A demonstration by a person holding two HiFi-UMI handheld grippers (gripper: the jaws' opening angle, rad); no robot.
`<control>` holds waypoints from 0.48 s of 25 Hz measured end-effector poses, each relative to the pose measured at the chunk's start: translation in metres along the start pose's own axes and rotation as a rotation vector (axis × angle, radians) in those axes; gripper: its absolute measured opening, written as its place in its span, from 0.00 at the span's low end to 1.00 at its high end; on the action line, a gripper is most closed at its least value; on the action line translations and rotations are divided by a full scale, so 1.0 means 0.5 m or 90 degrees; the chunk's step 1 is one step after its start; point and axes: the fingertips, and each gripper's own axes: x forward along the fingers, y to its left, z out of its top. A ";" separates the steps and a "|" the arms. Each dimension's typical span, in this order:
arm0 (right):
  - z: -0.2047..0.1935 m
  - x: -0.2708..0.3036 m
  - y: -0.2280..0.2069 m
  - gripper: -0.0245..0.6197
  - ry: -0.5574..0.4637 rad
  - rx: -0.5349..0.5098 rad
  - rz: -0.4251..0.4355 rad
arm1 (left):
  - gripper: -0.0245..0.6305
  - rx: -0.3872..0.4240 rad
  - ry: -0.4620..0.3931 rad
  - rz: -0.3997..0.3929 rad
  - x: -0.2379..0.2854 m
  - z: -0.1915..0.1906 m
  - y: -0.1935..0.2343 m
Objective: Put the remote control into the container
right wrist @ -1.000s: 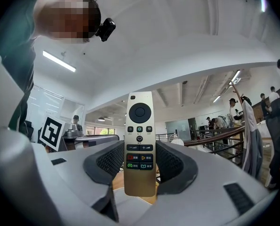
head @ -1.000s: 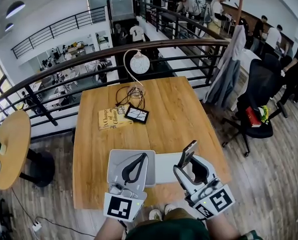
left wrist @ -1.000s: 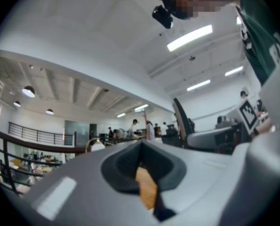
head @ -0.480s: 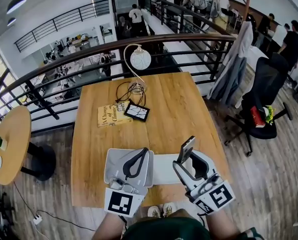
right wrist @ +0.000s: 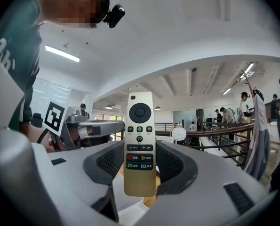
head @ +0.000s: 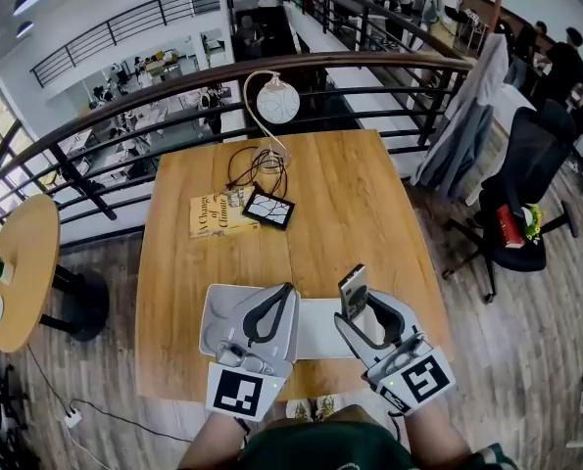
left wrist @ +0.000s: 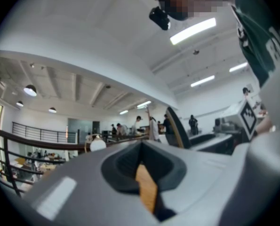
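Note:
A gold remote control with black buttons stands upright between the jaws of my right gripper, which is shut on its lower half. In the head view this gripper holds the remote control above the table's near edge, over the right end of the light grey container. My left gripper hovers over the container's left part, its tips touching and nothing between them. The left gripper view shows the same closed jaws with only wood behind them.
Farther back on the wooden table lie a yellow book, a black framed tablet, coiled cables and a round white lamp. A railing runs behind it. An office chair stands at the right.
The right gripper has carried the remote control a little to the left, closer to the left gripper, and it now stands more upright. The left gripper stays over the container.

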 end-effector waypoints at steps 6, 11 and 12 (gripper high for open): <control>-0.096 0.024 0.013 0.37 0.133 -0.037 0.036 | 0.04 -0.001 0.001 0.000 0.008 -0.008 -0.008; -0.161 0.033 0.027 0.37 0.215 -0.073 0.063 | 0.04 -0.005 0.003 0.008 0.003 -0.007 -0.009; -0.176 0.035 0.027 0.37 0.231 -0.072 0.066 | 0.04 -0.006 0.003 0.012 0.001 -0.009 -0.007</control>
